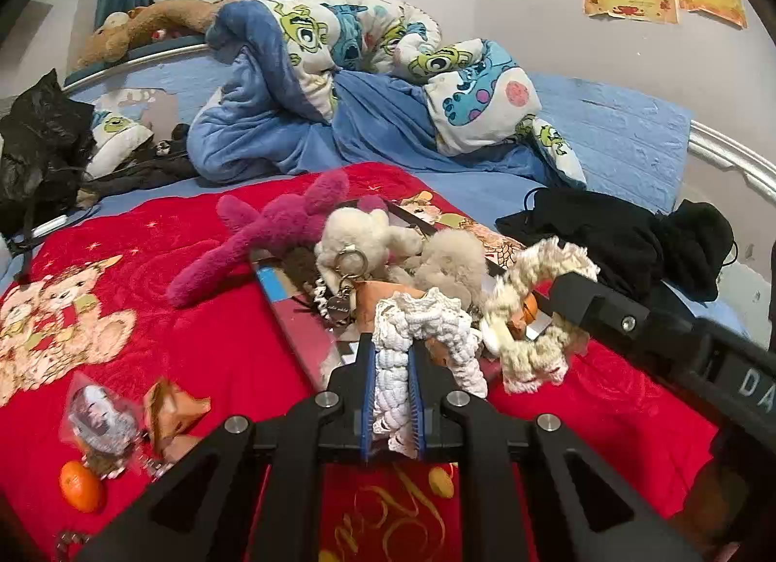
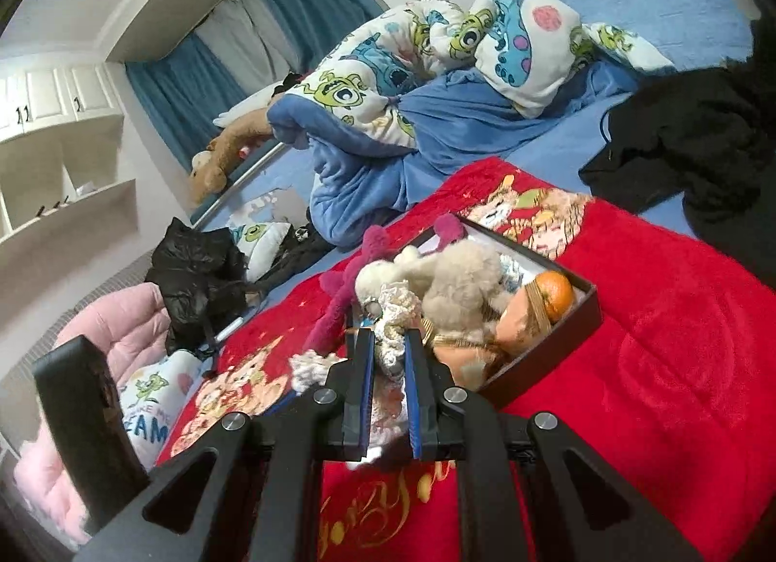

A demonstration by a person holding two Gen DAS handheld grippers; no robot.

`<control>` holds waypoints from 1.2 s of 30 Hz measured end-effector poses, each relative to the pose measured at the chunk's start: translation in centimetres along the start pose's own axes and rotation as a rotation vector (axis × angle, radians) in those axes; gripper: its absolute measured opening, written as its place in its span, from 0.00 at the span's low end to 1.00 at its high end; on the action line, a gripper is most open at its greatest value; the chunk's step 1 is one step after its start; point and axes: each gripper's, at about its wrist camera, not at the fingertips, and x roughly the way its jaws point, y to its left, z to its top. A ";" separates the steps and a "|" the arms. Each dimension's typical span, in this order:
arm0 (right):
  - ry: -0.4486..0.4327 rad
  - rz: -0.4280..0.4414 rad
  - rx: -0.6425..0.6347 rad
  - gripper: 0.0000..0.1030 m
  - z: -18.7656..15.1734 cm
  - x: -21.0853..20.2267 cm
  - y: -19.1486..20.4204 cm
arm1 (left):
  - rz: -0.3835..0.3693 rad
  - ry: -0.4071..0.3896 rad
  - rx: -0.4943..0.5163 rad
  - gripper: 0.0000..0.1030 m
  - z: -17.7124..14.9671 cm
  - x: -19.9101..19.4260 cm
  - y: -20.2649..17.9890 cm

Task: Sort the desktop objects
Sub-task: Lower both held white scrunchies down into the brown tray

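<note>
Box [image 2: 589,314] holding plush toys [image 2: 460,281], orange [image 2: 555,290]

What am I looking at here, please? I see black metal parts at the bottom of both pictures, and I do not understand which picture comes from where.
The black parts are two hand-held grippers; a person carries one in each hand. Each has a camera looking along its two fingers.

In the left camera's picture, the left gripper is shut on a white crocheted piece, and the right gripper reaches in from the right, with a cream crocheted piece at its tip. In the right camera's picture, the right gripper is shut on that cream piece.

Below lies a red blanket on a bed. On it stands a shallow box with plush toys; a loose orange lies nearby.
</note>
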 end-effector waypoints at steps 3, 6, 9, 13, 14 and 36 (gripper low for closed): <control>0.007 -0.012 -0.026 0.12 0.2 0.9 0.0 | -0.021 0.004 0.011 0.12 -0.3 1.1 0.0; 0.017 -0.025 -0.037 0.12 0.3 1.8 -0.2 | -0.021 -0.005 0.025 0.12 -0.3 1.6 -0.1; 0.021 -0.024 -0.019 0.12 0.3 2.7 -0.6 | -0.022 -0.018 0.041 0.12 0.0 2.2 -0.2; 0.009 -0.046 -0.046 0.12 0.4 3.4 -0.4 | -0.033 -0.031 0.052 0.12 0.3 2.8 -0.1; 0.008 -0.054 -0.056 0.12 0.5 3.6 -0.4 | -0.024 -0.037 0.059 0.12 0.4 3.1 -0.2; 0.044 -0.117 -0.023 0.12 0.2 5.5 -2.3 | 0.045 -0.040 0.045 0.12 -1.0 5.0 1.9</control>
